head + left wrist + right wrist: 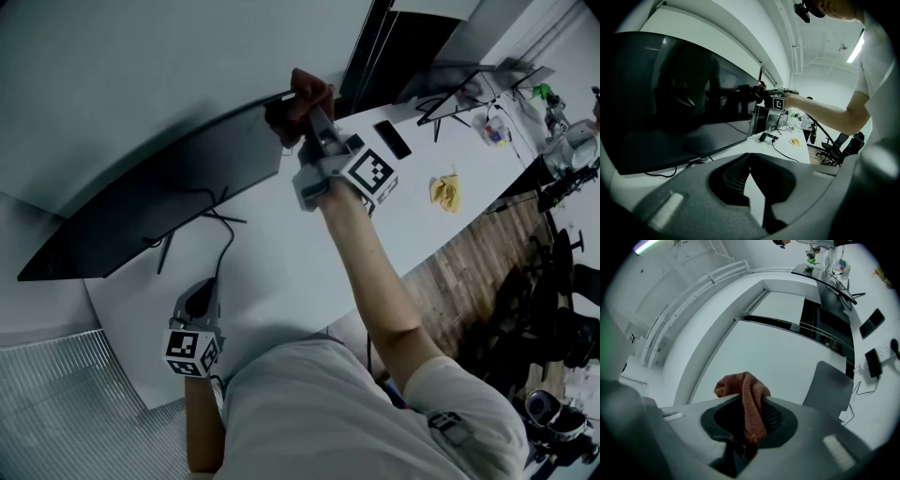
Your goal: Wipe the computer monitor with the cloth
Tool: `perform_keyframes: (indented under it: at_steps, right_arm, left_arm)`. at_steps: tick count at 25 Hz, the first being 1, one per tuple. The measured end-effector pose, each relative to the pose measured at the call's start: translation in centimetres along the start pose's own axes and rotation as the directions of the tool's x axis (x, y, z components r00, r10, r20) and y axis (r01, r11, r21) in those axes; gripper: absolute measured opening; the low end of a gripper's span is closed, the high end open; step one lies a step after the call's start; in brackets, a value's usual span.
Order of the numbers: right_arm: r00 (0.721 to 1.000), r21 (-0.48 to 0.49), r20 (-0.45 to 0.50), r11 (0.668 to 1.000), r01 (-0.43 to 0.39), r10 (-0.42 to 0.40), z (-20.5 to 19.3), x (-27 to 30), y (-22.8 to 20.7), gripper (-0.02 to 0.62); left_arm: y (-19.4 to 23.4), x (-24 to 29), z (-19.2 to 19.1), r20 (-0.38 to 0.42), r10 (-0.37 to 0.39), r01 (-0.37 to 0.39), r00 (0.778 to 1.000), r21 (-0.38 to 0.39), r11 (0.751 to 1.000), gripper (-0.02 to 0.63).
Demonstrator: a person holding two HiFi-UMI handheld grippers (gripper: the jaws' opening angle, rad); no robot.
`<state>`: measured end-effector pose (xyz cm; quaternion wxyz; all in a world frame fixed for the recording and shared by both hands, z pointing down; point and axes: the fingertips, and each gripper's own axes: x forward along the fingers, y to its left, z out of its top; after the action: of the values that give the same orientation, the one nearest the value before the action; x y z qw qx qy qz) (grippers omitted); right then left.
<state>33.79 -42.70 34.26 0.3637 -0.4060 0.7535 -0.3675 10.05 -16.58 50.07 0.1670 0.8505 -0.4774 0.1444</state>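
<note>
A wide dark monitor stands on the white table against the wall. My right gripper is at the monitor's top right corner, shut on a reddish-brown cloth that bunches against the top edge. In the right gripper view the cloth hangs folded between the jaws, facing the white wall. The left gripper view shows the screen and, far off, the cloth at its upper corner. My left gripper hangs low over the table in front of the screen, its jaws together with nothing in them.
A yellow cloth and a black phone lie on the table to the right. A second monitor stands further along. Cables run under the screen. Office chairs stand on the wooden floor at right.
</note>
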Motion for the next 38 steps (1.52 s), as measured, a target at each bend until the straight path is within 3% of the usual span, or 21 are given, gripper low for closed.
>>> perform_keyframes:
  at_steps: [9,21,38]
  right_arm:
    - [0.998,0.072,-0.037,0.996,0.044,-0.042,-2.1,-0.6,-3.2,0.077]
    - [0.986,0.079,-0.120,0.989,0.126,-0.116,-6.4,-2.0,-8.4,0.075]
    - [0.921,0.043,-0.277,0.953,0.298,-0.276,-13.4,-4.7,-18.9,0.075]
  left_arm:
    - [-0.2,0.0,-0.5,-0.015,0.005,-0.005,1.000,-0.002,1.000,0.006]
    - [0.1,-0.2,-1.9,-0.041,0.020,-0.021,0.999,-0.019,1.000,0.006]
    - [1.3,-0.1,-4.2,-0.081,0.048,-0.053,0.996,-0.052,0.997,0.006]
